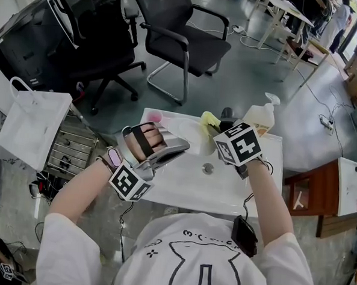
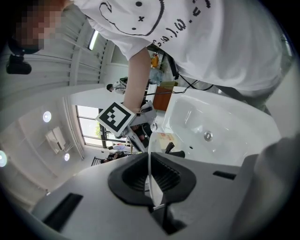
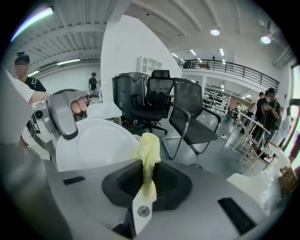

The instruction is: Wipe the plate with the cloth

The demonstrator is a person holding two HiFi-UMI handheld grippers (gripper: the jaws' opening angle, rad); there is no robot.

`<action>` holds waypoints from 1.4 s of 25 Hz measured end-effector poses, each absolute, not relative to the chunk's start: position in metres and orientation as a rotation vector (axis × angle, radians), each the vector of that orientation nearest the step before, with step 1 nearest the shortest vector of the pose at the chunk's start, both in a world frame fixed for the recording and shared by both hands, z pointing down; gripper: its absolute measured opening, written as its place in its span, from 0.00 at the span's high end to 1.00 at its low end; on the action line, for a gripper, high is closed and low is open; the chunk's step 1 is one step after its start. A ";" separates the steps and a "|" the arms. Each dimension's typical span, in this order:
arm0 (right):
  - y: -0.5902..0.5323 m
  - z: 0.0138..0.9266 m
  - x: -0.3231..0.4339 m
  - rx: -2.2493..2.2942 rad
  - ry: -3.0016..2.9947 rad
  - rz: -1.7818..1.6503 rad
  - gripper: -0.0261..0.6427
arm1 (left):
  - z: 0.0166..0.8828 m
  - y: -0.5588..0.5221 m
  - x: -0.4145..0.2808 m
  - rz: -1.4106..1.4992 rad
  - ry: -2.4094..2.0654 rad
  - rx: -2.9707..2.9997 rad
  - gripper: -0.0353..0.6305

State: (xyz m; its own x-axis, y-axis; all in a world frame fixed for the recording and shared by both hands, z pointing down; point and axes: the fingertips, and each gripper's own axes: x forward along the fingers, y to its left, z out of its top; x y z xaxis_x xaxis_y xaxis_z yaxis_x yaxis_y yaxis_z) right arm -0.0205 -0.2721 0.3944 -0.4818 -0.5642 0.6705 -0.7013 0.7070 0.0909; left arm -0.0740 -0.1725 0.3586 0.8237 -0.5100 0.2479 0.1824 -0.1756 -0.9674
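1. The left claw (image 1: 184,146) is shut on the rim of a white plate (image 1: 197,140). In the left gripper view the plate shows edge-on as a thin white line pinched between the two dark pads.
2. The plate is held above the white sink (image 1: 163,189), raised on its edge. Its broad face is turned toward the right claw (image 1: 218,128).
3. The right claw is closed on a pale yellow cloth (image 3: 149,150). The cloth is bunched between the pads, and its free end sticks up and out past the jaw tips.
4. In the right gripper view the cloth's free end stands just beside the plate's rim. Whether the two touch cannot be told.
5. In the same view the person's left hand (image 3: 78,105) grips the grey handle of the left gripper, at the plate's upper left.
6. In the head view the two grippers are near each other over the sink. Each one's cube with square markers faces up.
7. The sink's round drain (image 1: 208,168) lies below and between the two grippers.
8. A soap bottle (image 1: 259,118) with a pump stands at the sink's far right corner. A small pink thing (image 1: 155,116) lies at the far left corner.
9. Beyond the sink, on the grey floor, stand a black office chair (image 1: 92,25) and a black sled-base chair (image 1: 187,46).
10. To the left of the sink a white bag (image 1: 32,124) hangs beside a wire rack (image 1: 69,147).
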 end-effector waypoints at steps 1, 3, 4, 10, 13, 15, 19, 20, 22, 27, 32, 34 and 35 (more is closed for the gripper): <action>-0.272 0.395 -0.020 0.956 -2.218 0.265 0.89 | 0.360 -0.172 -0.074 -0.631 0.258 -1.639 0.92; -0.273 0.388 -0.020 0.969 -2.232 0.271 0.89 | 0.361 -0.172 -0.075 -0.635 0.251 -1.642 0.92; -0.273 0.380 -0.020 0.986 -2.251 0.269 0.89 | 0.362 -0.172 -0.075 -0.638 0.247 -1.646 0.92; -0.244 0.321 -0.058 0.864 -2.543 0.327 0.89 | 0.368 -0.171 -0.076 -0.646 0.222 -1.643 0.92; -0.223 0.319 -0.083 0.677 -2.605 0.381 0.89 | 0.366 -0.171 -0.073 -0.630 0.220 -1.639 0.92; -0.219 0.328 -0.093 0.632 -2.589 0.384 0.89 | 0.365 -0.169 -0.072 -0.623 0.209 -1.626 0.92; -0.229 0.344 -0.098 0.661 -2.550 0.371 0.89 | 0.367 -0.168 -0.070 -0.631 0.193 -1.591 0.92; -0.234 0.346 -0.097 0.678 -2.540 0.370 0.89 | 0.367 -0.169 -0.070 -0.634 0.194 -1.589 0.92; -0.243 0.353 -0.092 0.720 -2.510 0.374 0.89 | 0.366 -0.169 -0.071 -0.636 0.201 -1.589 0.92; -0.267 0.374 -0.069 0.839 -2.399 0.375 0.89 | 0.361 -0.170 -0.074 -0.633 0.219 -1.585 0.92; -0.276 0.390 -0.047 0.899 -2.310 0.389 0.89 | 0.361 -0.167 -0.075 -0.638 0.213 -1.584 0.92; -0.276 0.389 -0.039 0.917 -2.297 0.392 0.89 | 0.360 -0.165 -0.075 -0.636 0.210 -1.582 0.92; -0.276 0.384 -0.037 0.930 -2.305 0.393 0.89 | 0.360 -0.165 -0.075 -0.634 0.211 -1.581 0.92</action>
